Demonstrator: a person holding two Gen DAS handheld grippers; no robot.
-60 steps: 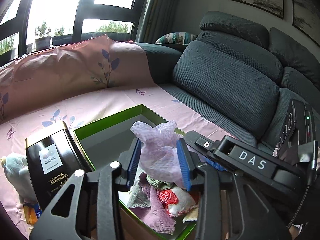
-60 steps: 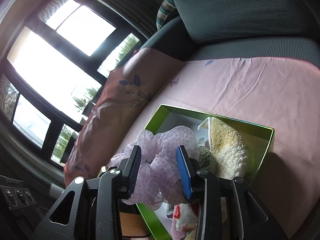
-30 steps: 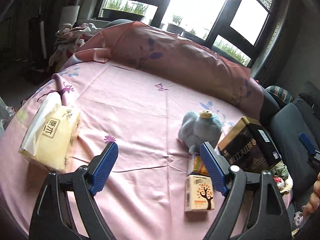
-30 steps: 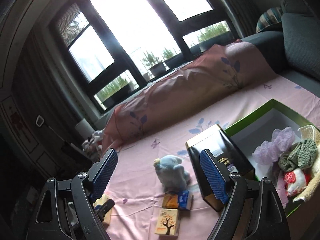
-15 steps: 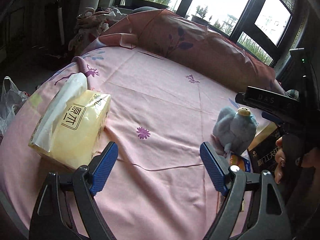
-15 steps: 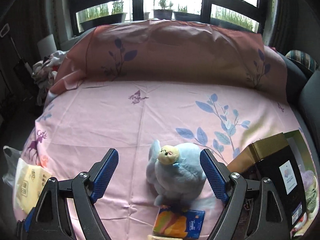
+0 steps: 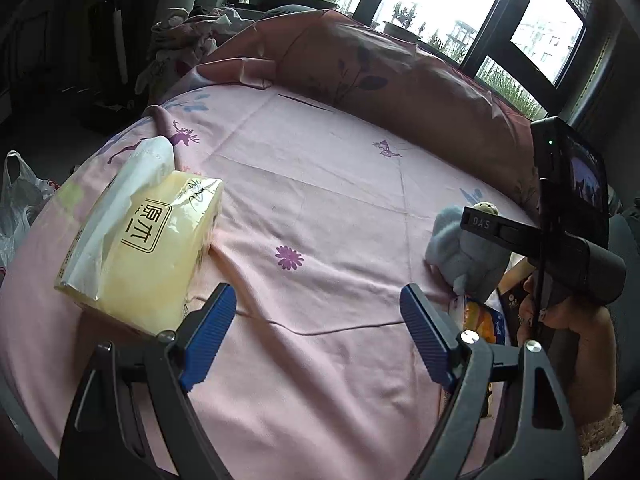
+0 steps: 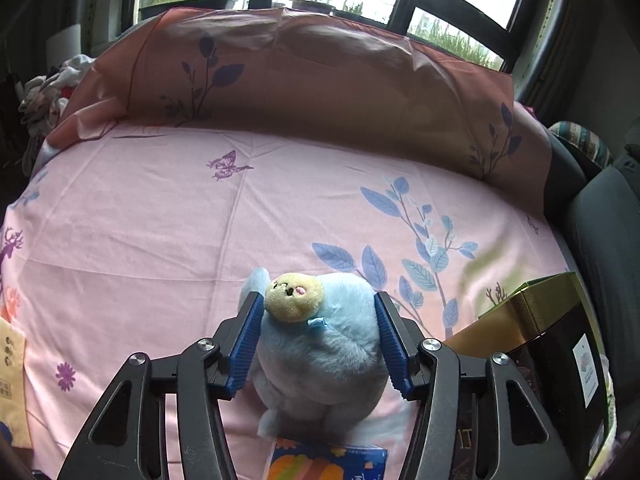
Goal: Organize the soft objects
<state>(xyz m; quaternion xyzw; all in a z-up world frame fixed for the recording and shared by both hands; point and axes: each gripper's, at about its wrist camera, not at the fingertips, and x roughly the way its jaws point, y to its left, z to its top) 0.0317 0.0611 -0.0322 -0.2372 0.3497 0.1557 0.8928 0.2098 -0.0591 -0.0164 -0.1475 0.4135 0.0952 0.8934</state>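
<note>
A pale blue plush toy [image 8: 320, 344] with a yellow face stands on the pink sheet [image 8: 160, 240]. My right gripper [image 8: 320, 340] has its jaws around the toy's body, one blue pad on each side, touching its fur. The toy also shows in the left wrist view [image 7: 464, 256], partly behind the right gripper's body. My left gripper [image 7: 320, 340] is wide open and empty above the sheet, with a yellow soft tissue pack [image 7: 140, 240] ahead on its left.
A black and gold tin [image 8: 552, 344] stands right of the toy. A small orange and blue packet [image 8: 328, 462] lies in front of it. A pink pillow [image 8: 312, 80] lies along the far edge. A plastic bag [image 7: 16, 200] hangs off the left side.
My right gripper has moved forward and its jaws have narrowed around the plush toy. My left gripper has drifted a little closer to the tissue pack, still open.
</note>
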